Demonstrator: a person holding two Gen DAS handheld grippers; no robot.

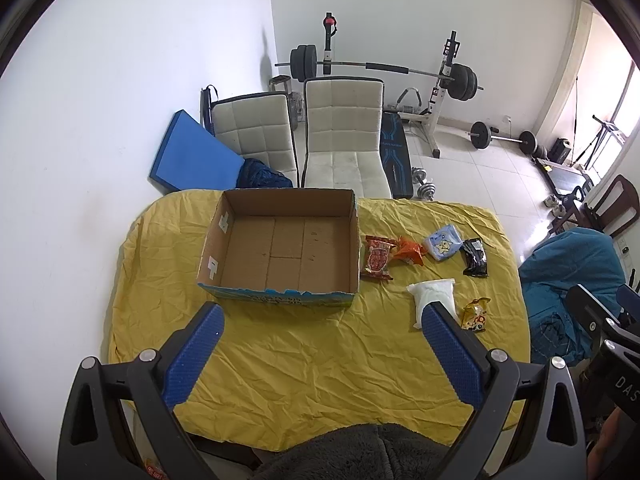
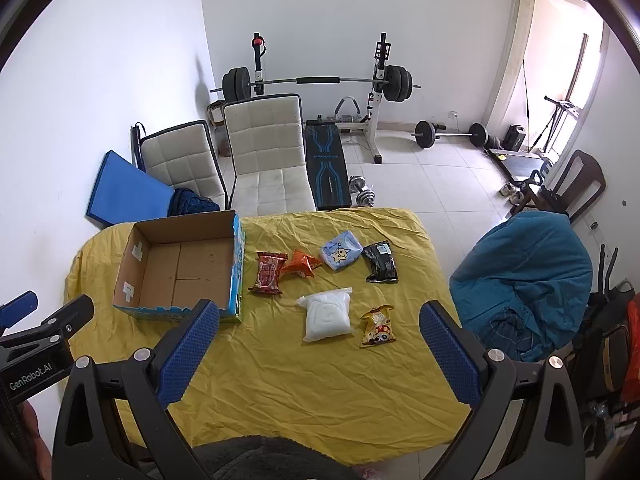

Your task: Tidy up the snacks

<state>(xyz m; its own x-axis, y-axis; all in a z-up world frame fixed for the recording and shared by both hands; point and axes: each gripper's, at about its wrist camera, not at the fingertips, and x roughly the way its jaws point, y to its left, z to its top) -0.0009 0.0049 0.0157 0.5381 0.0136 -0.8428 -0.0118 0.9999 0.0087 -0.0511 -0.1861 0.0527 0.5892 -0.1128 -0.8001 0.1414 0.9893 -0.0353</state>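
**Both grippers held wide above the yellow table, nothing grasped**

The left gripper (image 1: 322, 314) is spread fully, nothing between its blue pads (image 1: 192, 354). The right gripper (image 2: 320, 310) is likewise held wide and empty. Both are raised over the yellow tablecloth (image 2: 320, 380).

An open, empty cardboard box (image 1: 280, 246) is seen on the cloth's left part. Just right of it, six snacks are laid out: a red packet (image 2: 268, 272), an orange packet (image 2: 300, 263), a light-blue packet (image 2: 341, 255), a black packet (image 2: 381, 267), and nearer, a white bag (image 2: 327, 314) beside a yellow packet (image 2: 376, 326).
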